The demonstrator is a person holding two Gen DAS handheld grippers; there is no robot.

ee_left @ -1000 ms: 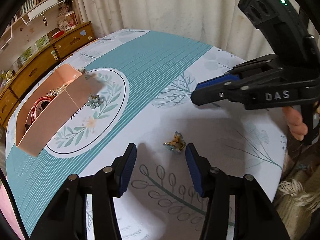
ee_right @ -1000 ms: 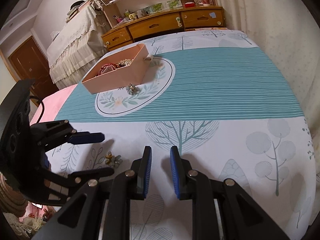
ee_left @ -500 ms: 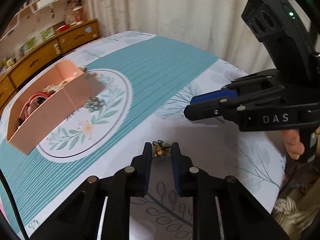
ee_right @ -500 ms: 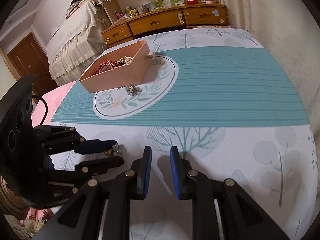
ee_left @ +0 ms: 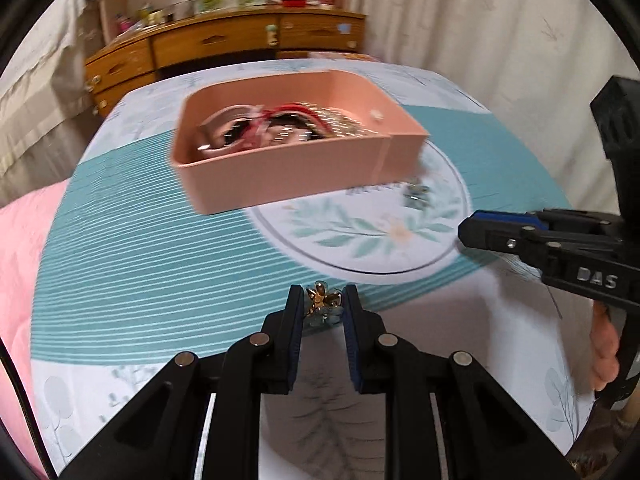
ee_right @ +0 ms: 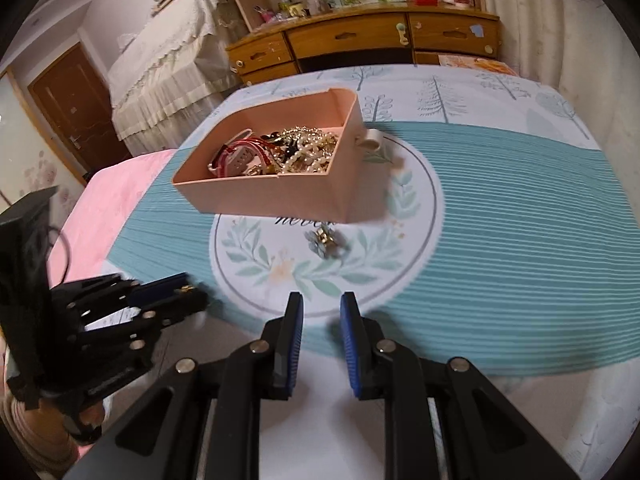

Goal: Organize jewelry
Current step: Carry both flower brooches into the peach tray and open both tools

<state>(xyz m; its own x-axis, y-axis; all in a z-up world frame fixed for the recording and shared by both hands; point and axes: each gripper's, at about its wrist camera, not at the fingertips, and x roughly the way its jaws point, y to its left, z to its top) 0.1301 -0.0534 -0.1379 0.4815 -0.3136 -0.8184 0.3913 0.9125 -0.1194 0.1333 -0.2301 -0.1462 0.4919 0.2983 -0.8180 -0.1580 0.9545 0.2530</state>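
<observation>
My left gripper point(ee_left: 320, 304) is shut on a small gold and blue flower brooch point(ee_left: 322, 306) and holds it above the tablecloth, short of the pink jewelry box point(ee_left: 288, 176). The box point(ee_right: 272, 196) holds pearls, chains and a red bracelet. A second flower brooch point(ee_right: 326, 240) lies on the round wreath print just in front of the box; it also shows in the left wrist view point(ee_left: 416, 196). My right gripper point(ee_right: 321, 312) is empty, with its jaws a narrow gap apart, hovering near the wreath's near edge. It shows at the right in the left wrist view point(ee_left: 480, 228).
The round table has a white and teal tablecloth point(ee_right: 520, 220). A pink cloth point(ee_left: 20, 260) lies at the left edge. A wooden dresser point(ee_right: 360, 44) stands behind the table, and curtains hang at the right.
My left gripper closed on the brooch, lifted it and swung toward the pink box. My right gripper moved forward toward the wreath print and the second brooch.
</observation>
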